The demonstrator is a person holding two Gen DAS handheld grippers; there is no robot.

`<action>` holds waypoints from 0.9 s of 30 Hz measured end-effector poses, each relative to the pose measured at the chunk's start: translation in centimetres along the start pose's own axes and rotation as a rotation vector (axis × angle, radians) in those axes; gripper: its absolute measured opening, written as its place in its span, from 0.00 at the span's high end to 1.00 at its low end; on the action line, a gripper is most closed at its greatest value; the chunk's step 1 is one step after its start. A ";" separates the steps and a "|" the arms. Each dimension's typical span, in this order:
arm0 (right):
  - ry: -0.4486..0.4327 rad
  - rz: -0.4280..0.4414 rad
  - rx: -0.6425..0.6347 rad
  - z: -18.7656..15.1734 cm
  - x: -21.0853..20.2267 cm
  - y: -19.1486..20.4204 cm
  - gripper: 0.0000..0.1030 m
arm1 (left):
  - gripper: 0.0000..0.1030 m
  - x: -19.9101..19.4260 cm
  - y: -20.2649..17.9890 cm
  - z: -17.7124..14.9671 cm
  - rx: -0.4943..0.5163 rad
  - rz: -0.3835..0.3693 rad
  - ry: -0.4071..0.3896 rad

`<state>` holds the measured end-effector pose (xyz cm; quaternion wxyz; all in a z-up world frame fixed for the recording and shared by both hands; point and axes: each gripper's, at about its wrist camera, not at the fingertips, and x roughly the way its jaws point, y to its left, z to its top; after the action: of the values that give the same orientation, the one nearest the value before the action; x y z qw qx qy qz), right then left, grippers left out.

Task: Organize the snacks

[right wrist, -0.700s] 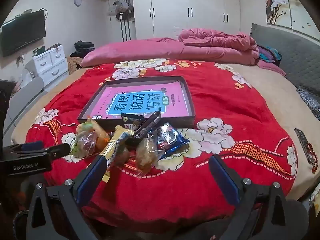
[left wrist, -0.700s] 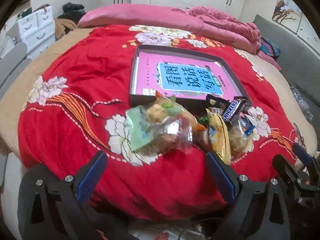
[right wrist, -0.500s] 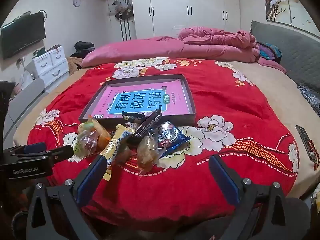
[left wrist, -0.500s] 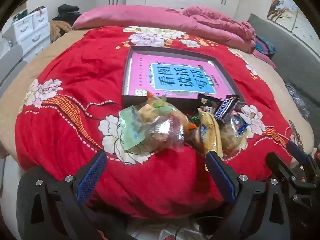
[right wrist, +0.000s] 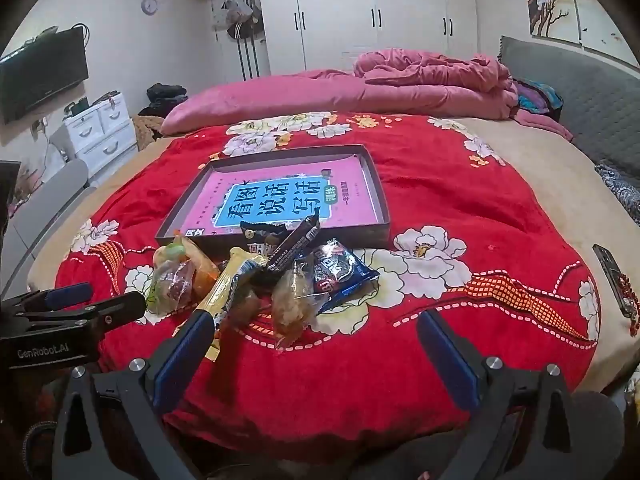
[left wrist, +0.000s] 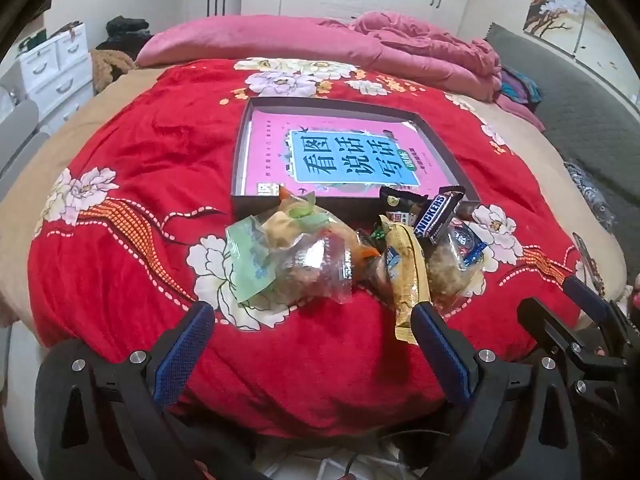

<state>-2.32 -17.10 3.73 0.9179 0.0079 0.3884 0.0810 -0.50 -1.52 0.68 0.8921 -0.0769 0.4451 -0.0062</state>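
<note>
A pile of snacks (left wrist: 360,256) lies on the red bed cover (left wrist: 132,184), just in front of the flat box (left wrist: 344,152). The long yellow packet (left wrist: 404,276) points from the box toward the grippers — nearly straight. The left gripper (left wrist: 312,344) and right gripper (right wrist: 312,344) are both wide open, holding nothing.

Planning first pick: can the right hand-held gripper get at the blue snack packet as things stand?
Probably yes. The right hand-held gripper is open and empty, and the blue snack packet lies at the pile's right edge, with bare red blanket beside it.
</note>
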 end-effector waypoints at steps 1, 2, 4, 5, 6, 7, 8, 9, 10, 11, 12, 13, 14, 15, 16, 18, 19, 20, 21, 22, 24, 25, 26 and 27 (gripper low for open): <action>-0.002 0.000 0.001 0.0 -0.1 0.0 0.00 | 0.04 0.0 -0.1 -0.1 0.001 -0.001 -0.002; -0.003 0.001 0.001 0.0 -0.2 -0.1 0.00 | 0.04 0.0 -0.1 -0.1 0.003 -0.001 -0.004; -0.007 -0.001 0.001 0.1 -0.3 0.0 0.00 | 0.04 -0.2 -0.2 -0.1 0.004 -0.008 -0.007; -0.009 0.000 0.000 0.1 -0.4 0.0 0.00 | 0.04 -0.2 -0.2 -0.1 0.005 -0.010 -0.009; -0.009 0.000 -0.001 0.1 -0.4 0.0 0.00 | 0.04 -0.3 -0.2 -0.1 0.007 -0.011 -0.010; -0.010 0.001 -0.003 0.1 -0.4 0.0 0.00 | 0.04 -0.3 -0.3 -0.1 0.009 -0.013 -0.011; -0.011 0.000 -0.004 0.1 -0.5 0.0 0.00 | 0.04 -0.3 -0.3 -0.1 0.011 -0.014 -0.012; -0.011 0.001 -0.004 0.1 -0.5 0.0 0.00 | 0.04 -0.4 -0.4 -0.1 0.012 -0.014 -0.013; -0.011 0.000 -0.004 0.1 -0.5 0.0 0.00 | 0.05 -0.4 -0.4 -0.1 0.013 -0.016 -0.013; -0.011 0.000 -0.004 0.1 -0.5 0.0 0.00 | 0.05 -0.4 -0.4 -0.1 0.014 -0.017 -0.014; -0.012 0.000 -0.004 0.1 -0.5 0.0 0.00 | 0.04 -0.4 -0.4 -0.1 0.015 -0.017 -0.015; -0.012 0.000 -0.003 0.1 -0.5 0.0 0.00 | 0.04 -0.4 -0.4 -0.1 0.014 -0.019 -0.014; -0.011 0.000 -0.003 0.1 -0.5 0.0 0.00 | 0.04 -0.5 -0.4 -0.1 0.014 -0.019 -0.014; -0.011 0.000 -0.003 0.1 -0.5 0.0 0.00 | 0.04 -0.5 -0.5 -0.2 0.015 -0.019 -0.014; -0.012 0.000 -0.004 0.1 -0.5 0.0 0.00 | 0.04 -0.5 -0.4 -0.1 0.015 -0.022 -0.013; -0.012 0.000 -0.004 0.1 -0.5 0.0 0.00 | 0.04 -0.5 -0.4 -0.1 0.016 -0.024 -0.012; -0.012 0.000 -0.004 0.1 -0.6 0.0 0.00 | 0.04 -0.5 -0.5 -0.1 0.018 -0.024 -0.012; -0.012 0.001 -0.004 0.1 -0.5 0.0 0.00 | 0.04 -0.5 -0.5 -0.1 0.019 -0.025 -0.011; -0.012 0.000 -0.004 0.1 -0.5 0.0 0.00 | 0.04 -0.5 -0.5 -0.1 0.020 -0.025 -0.011; -0.012 0.000 -0.004 0.1 -0.5 0.0 0.00 | 0.04 -0.5 -0.6 -0.1 0.021 -0.026 -0.012; -0.012 0.000 -0.003 0.1 -0.5 0.0 0.00 | 0.04 -0.5 -0.6 -0.1 0.022 -0.029 -0.013; -0.012 0.000 -0.003 0.1 -0.5 0.0 0.00 | 0.05 -0.5 -0.6 -0.1 0.022 -0.029 -0.014; -0.012 -0.001 -0.002 0.1 -0.5 0.0 0.00 | 0.04 -0.5 -0.6 0.0 0.022 -0.029 -0.015; -0.012 -0.001 -0.001 0.1 -0.6 0.0 0.00 | 0.04 -0.5 -0.6 0.0 0.022 -0.030 -0.016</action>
<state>-2.62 -17.19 4.22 0.9202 0.0077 0.3829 0.0805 -0.77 -2.06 1.19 0.8962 -0.0736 0.4368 -0.0239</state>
